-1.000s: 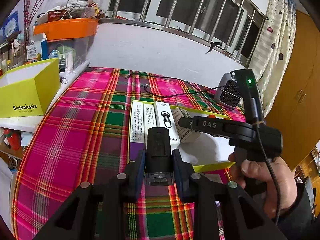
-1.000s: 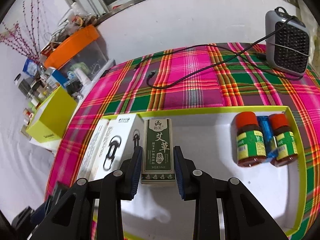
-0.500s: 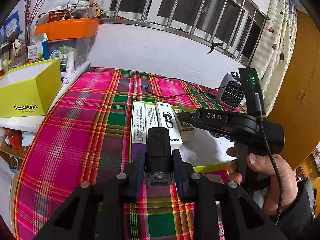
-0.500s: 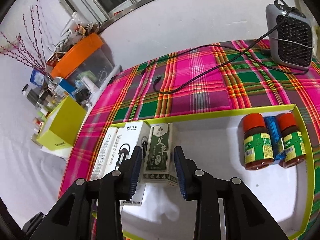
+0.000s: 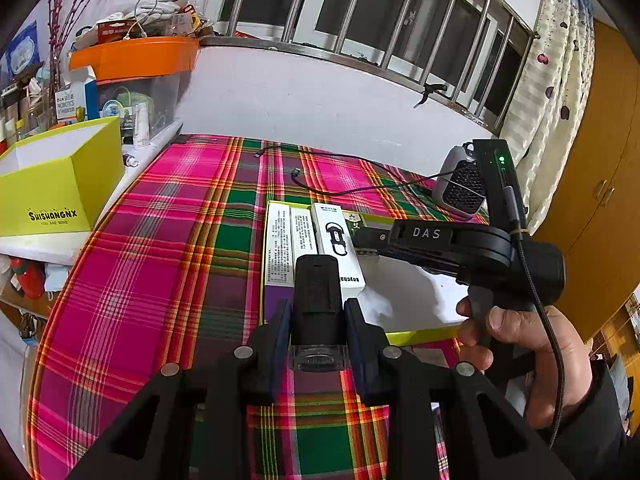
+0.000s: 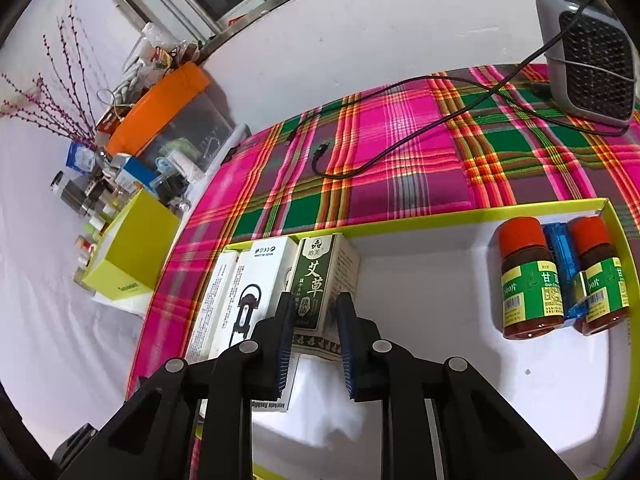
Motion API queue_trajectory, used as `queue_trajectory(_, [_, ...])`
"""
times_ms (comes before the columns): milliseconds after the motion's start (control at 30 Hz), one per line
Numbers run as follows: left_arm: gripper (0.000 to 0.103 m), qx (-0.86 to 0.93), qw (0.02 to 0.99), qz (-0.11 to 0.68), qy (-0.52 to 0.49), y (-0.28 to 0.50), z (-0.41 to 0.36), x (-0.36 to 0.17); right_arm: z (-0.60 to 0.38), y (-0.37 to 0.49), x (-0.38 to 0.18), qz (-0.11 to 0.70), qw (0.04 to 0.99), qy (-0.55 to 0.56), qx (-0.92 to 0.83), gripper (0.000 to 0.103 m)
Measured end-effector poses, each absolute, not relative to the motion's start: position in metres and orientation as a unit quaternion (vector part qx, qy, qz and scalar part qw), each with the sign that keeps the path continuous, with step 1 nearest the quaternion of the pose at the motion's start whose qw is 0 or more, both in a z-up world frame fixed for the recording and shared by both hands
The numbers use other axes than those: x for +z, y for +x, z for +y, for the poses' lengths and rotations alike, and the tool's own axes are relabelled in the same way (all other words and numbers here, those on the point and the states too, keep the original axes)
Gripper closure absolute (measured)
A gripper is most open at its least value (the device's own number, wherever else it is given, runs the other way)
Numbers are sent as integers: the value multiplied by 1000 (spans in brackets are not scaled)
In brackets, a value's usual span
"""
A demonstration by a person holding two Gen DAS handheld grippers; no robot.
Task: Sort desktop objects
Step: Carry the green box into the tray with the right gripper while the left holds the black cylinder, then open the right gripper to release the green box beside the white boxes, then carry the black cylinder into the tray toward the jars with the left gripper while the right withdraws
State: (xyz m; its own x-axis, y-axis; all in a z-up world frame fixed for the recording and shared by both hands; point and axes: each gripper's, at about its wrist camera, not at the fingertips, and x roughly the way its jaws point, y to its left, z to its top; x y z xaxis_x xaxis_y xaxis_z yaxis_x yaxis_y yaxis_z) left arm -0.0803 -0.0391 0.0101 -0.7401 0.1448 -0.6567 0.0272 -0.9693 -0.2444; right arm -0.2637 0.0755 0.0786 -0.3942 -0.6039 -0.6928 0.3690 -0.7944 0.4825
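The green carton (image 6: 316, 280), a small cardboard pack, stands in the yellow-rimmed tray (image 6: 440, 216) against the white keychain box (image 6: 256, 280), at the row's right end. It looks light and easily dented, so it is best held across its narrow side faces, low down. The right hand-held gripper (image 6: 312, 332) has its pads at either side of the carton; whether they press it I cannot tell. The left hand-held gripper (image 5: 318, 320) is clamped on a black device (image 5: 318, 300) over the plaid desk (image 5: 160, 260).
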Motion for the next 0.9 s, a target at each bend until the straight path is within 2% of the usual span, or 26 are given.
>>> queue_trajectory(900, [76,926,19,-81,-367,-77,-8,24,130,-178,111,-75,316,419,-848,78])
